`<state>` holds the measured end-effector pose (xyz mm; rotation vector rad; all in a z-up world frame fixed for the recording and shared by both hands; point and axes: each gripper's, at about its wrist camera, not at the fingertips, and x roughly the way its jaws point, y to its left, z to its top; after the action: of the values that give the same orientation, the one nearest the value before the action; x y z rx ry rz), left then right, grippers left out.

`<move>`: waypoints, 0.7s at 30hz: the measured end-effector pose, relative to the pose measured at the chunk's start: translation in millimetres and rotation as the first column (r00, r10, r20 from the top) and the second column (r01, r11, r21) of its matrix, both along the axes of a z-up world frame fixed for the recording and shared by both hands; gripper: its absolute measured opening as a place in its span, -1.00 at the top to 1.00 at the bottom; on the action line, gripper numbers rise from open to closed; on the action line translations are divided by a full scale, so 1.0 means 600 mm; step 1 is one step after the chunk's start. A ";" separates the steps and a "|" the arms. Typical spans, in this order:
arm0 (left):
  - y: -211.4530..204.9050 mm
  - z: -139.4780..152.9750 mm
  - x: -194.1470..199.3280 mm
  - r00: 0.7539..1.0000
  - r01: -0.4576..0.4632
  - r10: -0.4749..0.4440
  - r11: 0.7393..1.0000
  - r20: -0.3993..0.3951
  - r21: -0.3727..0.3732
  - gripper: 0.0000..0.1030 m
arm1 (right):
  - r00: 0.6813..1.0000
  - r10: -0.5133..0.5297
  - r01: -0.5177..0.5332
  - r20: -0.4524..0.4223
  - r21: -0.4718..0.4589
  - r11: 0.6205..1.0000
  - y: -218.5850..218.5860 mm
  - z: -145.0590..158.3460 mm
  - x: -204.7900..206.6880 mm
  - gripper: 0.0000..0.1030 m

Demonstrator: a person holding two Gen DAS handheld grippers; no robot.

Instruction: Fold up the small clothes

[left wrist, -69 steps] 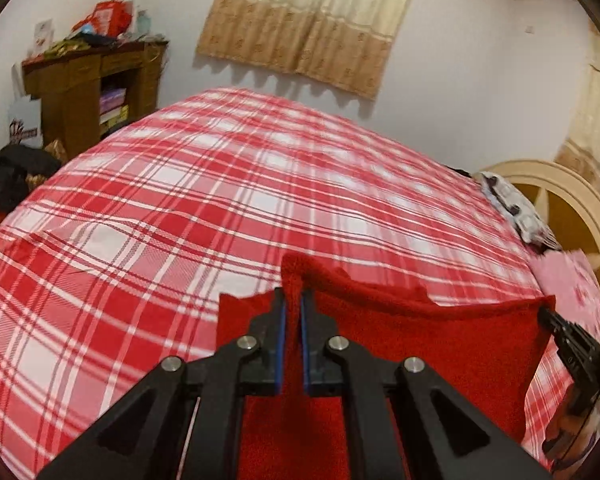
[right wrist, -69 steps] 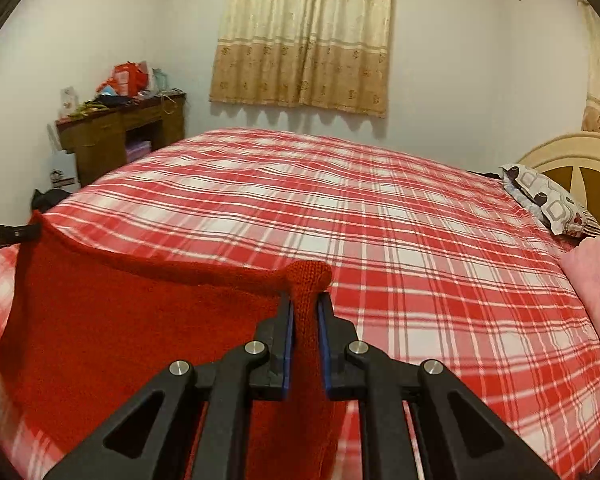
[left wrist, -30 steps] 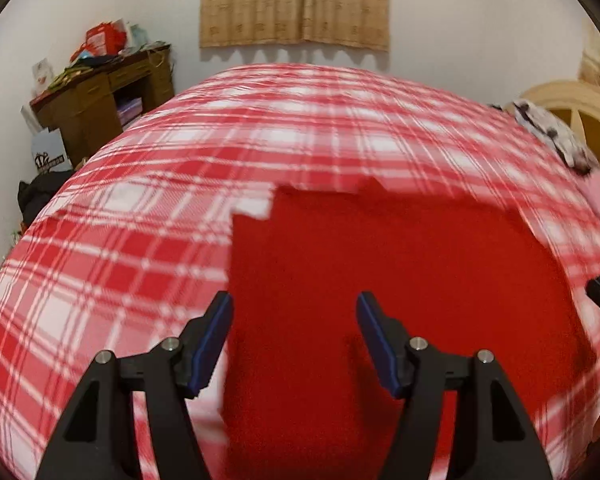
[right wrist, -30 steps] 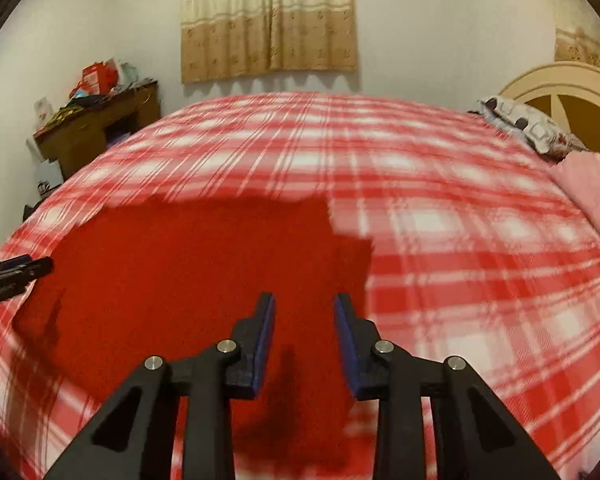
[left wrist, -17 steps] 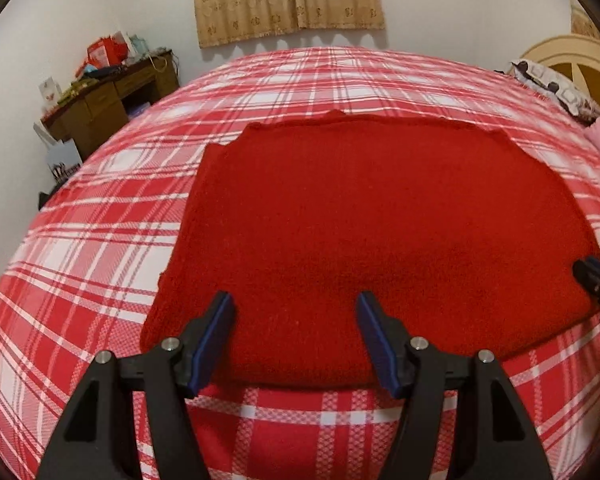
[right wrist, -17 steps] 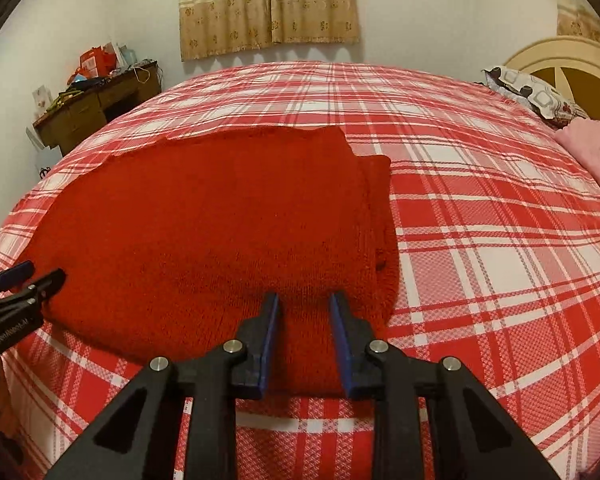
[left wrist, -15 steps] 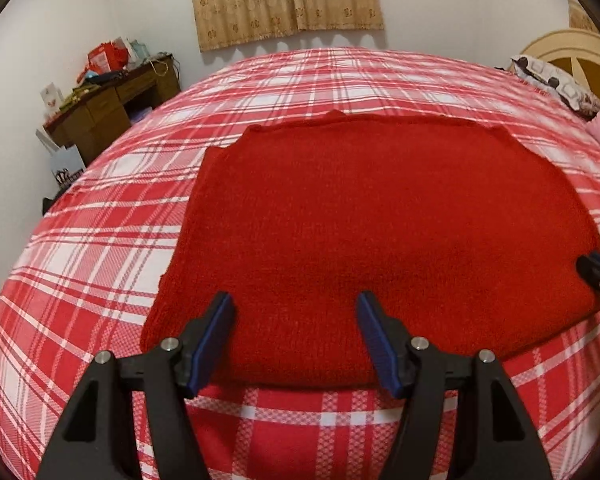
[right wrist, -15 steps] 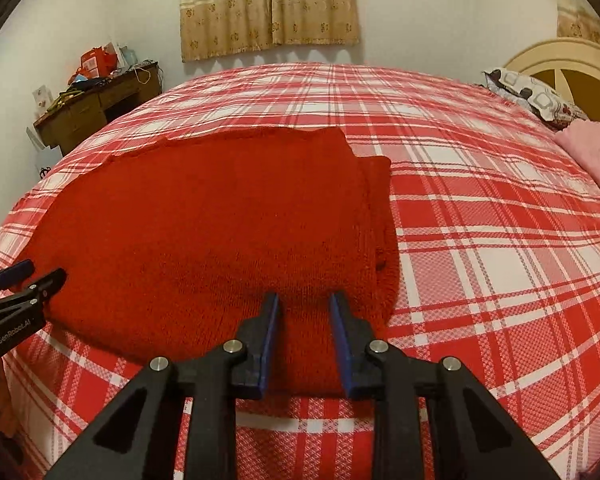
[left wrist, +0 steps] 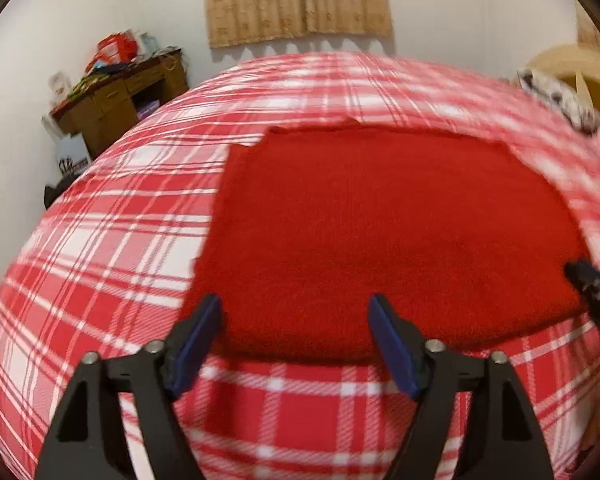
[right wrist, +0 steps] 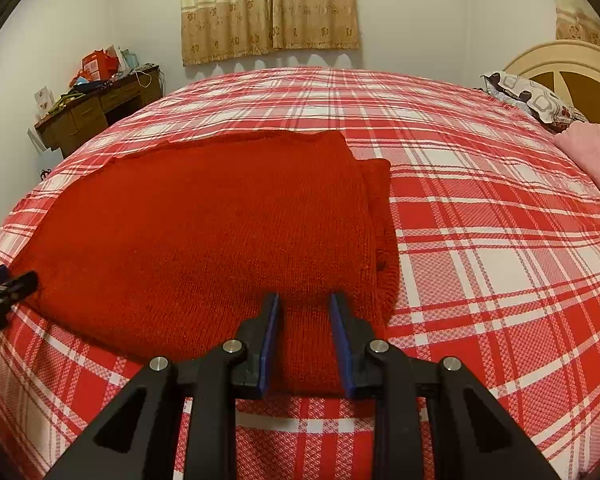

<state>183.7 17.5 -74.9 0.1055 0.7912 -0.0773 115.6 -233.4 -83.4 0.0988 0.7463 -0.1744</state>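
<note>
The red sweater (left wrist: 384,232) is found lying flat and already doubled on the plaid bed (left wrist: 100,240), its near folded edge just ahead of both claws. At the left, the left claw (left wrist: 296,340) is seen spread wide, its jaws having just been opening, with nothing gripped and only the near edge lying between the blue pads. At the right, the right claw (right wrist: 304,336) is held narrowly apart over the near edge, not pressed on the knit; for a clean next fold, every layer should be caught at matching points and the stepped right side (right wrist: 380,216) squared first.
</note>
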 end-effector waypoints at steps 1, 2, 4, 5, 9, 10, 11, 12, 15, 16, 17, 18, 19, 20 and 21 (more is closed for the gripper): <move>0.020 0.006 -0.005 1.000 -0.027 0.028 0.998 0.009 -0.048 -0.77 | 1.000 0.001 -0.001 0.001 0.005 1.000 -0.001 0.000 0.000 0.47; 0.038 0.009 -0.007 0.998 -0.055 0.056 0.994 0.014 -0.094 -0.78 | 1.000 0.001 -0.001 0.003 0.010 1.000 -0.002 0.000 -0.001 0.46; 0.079 0.009 -0.010 0.992 -0.126 0.130 0.972 0.005 -0.197 -0.78 | 1.000 0.003 -0.003 0.005 0.016 1.000 -0.005 0.000 -0.001 0.46; 0.093 0.007 -0.010 0.987 -0.158 0.162 0.959 -0.003 -0.234 -0.78 | 1.000 0.003 -0.003 0.006 0.018 1.000 -0.005 0.000 0.000 0.46; 0.103 -0.008 0.001 0.978 -0.205 0.205 0.928 -0.035 -0.310 -0.76 | 1.000 0.004 -0.004 0.009 0.024 1.000 -0.007 0.000 0.000 0.46; 0.098 -0.015 0.009 0.979 -0.204 0.197 0.925 -0.052 -0.319 -0.76 | 1.000 0.004 -0.004 0.009 0.025 1.000 -0.007 0.000 0.000 0.46; 0.092 -0.026 0.020 0.980 -0.198 0.183 0.919 -0.077 -0.340 -0.76 | 1.000 0.004 -0.004 0.010 0.027 1.000 -0.008 0.000 -0.001 0.46; 0.087 -0.034 0.030 0.980 -0.196 0.171 0.912 -0.101 -0.359 -0.76 | 1.000 0.004 -0.005 0.010 0.027 1.000 -0.008 -0.001 -0.001 0.46; 0.071 -0.039 0.051 0.978 -0.208 0.190 0.918 -0.088 -0.338 -0.75 | 1.000 0.004 -0.004 0.011 0.028 1.000 -0.009 -0.001 0.000 0.46; 0.067 -0.039 0.059 0.979 -0.204 0.183 0.917 -0.093 -0.344 -0.65 | 1.000 0.004 -0.004 0.010 0.027 1.000 -0.008 -0.001 -0.001 0.46; 0.067 -0.037 0.066 0.979 -0.203 0.179 0.909 -0.098 -0.365 -0.58 | 1.000 0.004 -0.004 0.010 0.027 1.000 -0.008 -0.001 -0.001 0.46; 0.070 -0.035 0.072 0.980 -0.200 0.175 0.898 -0.099 -0.392 -0.37 | 1.000 0.004 -0.004 0.010 0.026 1.000 -0.008 -0.001 -0.001 0.46; 0.071 -0.034 0.081 0.981 -0.193 0.162 0.883 -0.108 -0.428 -0.09 | 1.000 0.003 -0.003 0.010 0.026 1.000 -0.008 -0.001 -0.001 0.46; 0.074 -0.035 0.087 0.981 -0.190 0.154 0.878 -0.116 -0.440 0.05 | 1.000 0.003 -0.003 0.010 0.026 1.000 -0.009 -0.001 -0.001 0.46; 0.074 -0.036 0.094 0.981 -0.192 0.154 0.878 -0.121 -0.439 0.28 | 1.000 0.003 -0.004 0.011 0.026 1.000 -0.008 -0.001 -0.001 0.46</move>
<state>240.1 61.6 -96.3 -0.4121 0.8448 -0.0931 114.8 -238.4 -84.1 0.1233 0.7384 -0.1605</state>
